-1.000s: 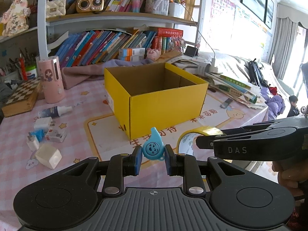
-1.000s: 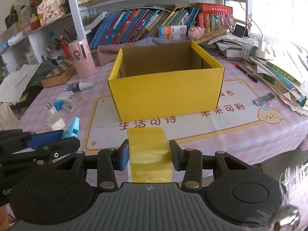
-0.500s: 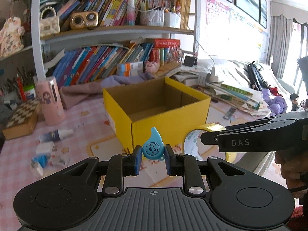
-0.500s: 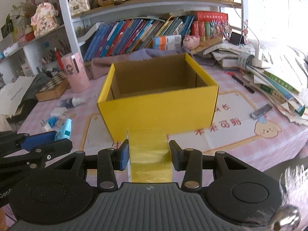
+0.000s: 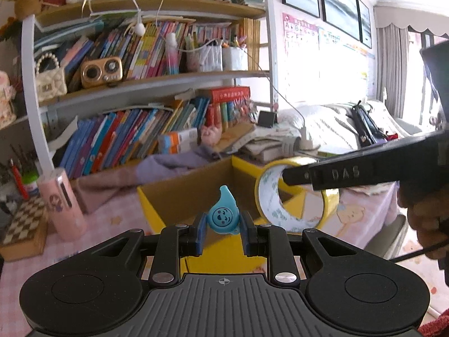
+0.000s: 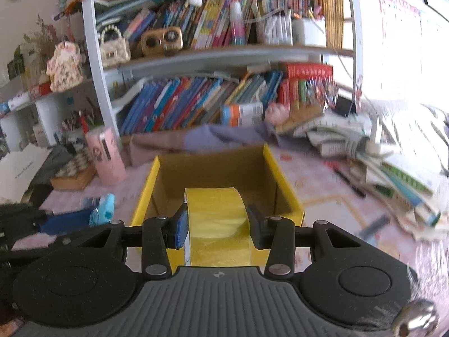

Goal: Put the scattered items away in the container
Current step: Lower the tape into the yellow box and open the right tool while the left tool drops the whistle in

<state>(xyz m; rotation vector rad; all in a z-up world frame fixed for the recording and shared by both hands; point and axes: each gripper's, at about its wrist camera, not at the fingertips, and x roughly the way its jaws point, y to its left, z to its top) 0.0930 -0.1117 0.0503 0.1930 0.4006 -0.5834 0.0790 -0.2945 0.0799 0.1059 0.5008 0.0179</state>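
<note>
My left gripper is shut on a small blue drop-shaped toy with a smiling face, held over the near left part of the open yellow cardboard box. My right gripper is shut on a roll of yellow tape, held above the box's near edge. The tape roll and the right gripper's finger also show at the right of the left wrist view. The blue toy and left gripper show at the left of the right wrist view.
A pink cylinder and a chessboard box stand left of the box on the pink checked tablecloth. Bookshelves rise behind. A purple cloth lies behind the box. Stacked books and papers crowd the right.
Both grippers have risen and moved forward with their loads. The box now lies close below them, and the views tilt up toward the shelves.
</note>
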